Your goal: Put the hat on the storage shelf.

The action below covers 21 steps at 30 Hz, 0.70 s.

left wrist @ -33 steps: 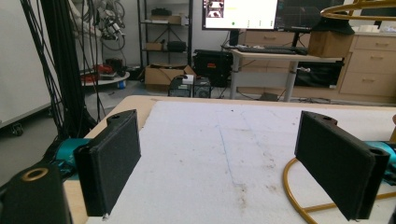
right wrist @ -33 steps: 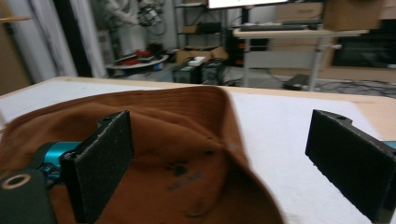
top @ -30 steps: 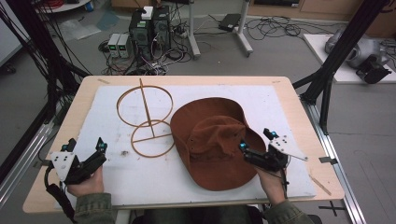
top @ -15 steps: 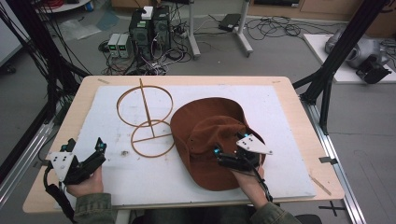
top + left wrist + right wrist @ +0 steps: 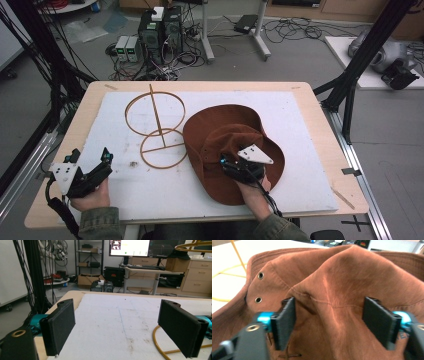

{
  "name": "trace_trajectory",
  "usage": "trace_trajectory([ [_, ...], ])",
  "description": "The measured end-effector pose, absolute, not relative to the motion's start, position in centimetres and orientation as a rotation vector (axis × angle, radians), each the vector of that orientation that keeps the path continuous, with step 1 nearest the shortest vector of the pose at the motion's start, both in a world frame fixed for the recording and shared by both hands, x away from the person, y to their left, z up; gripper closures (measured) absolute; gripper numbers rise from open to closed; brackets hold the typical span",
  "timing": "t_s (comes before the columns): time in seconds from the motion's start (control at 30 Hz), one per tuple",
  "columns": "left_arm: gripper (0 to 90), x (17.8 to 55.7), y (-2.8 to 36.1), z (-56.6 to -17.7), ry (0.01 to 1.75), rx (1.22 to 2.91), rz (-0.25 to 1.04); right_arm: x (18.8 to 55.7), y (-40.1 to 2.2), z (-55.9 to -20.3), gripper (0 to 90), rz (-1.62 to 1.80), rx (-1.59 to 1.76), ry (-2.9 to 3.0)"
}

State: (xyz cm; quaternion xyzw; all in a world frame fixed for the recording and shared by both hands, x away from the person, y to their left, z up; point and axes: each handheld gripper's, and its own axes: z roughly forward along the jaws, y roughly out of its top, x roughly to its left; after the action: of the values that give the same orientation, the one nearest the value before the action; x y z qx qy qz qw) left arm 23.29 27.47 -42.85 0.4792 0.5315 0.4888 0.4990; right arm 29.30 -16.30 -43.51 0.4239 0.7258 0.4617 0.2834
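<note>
White-matted table (image 5: 300, 125): right claw (image 5: 332, 322), jaws wide apart and empty, straddles the brown hat (image 5: 225, 135) crown directly ahead; left claw (image 5: 92, 167), also open and empty, sits well apart.

The brown hat (image 5: 227, 145) is taking up the middle-right of the surface (image 5: 300, 120), its crumpled crown rising between the spread jaws of the right hand-held gripper (image 5: 329, 320). The gold wire stand (image 5: 156, 127) is blocking the middle-left, touching the hat's brim. Bare white surface is lying ahead of the left hand-held gripper (image 5: 125, 325), whose jaws are standing wide apart.
</note>
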Motion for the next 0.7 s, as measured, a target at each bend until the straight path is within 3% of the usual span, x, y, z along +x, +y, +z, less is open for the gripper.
trace_trajectory([
  [0.1, 14.6, 23.29, 27.45, -42.84, 1.283, 1.159, 1.184, 29.57, -16.49, -43.66, 47.9, 1.224, 1.187, 1.969],
  [0.2, 14.6, 23.27, 27.44, -42.85, 1.284, 1.163, 1.182, 29.74, -16.81, -43.62, 81.8, 1.229, 1.256, 1.97],
  [0.23, 14.6, 23.29, 27.44, -42.85, 1.284, 1.161, 1.18, 29.68, -16.85, -43.63, 87.9, 1.225, 1.28, 1.968],
  [0.7, 14.6, 23.3, 27.46, -42.86, 1.283, 1.16, 1.18, 29.12, -17.22, -43.26, 89.2, 1.26, 1.225, 1.928],
])
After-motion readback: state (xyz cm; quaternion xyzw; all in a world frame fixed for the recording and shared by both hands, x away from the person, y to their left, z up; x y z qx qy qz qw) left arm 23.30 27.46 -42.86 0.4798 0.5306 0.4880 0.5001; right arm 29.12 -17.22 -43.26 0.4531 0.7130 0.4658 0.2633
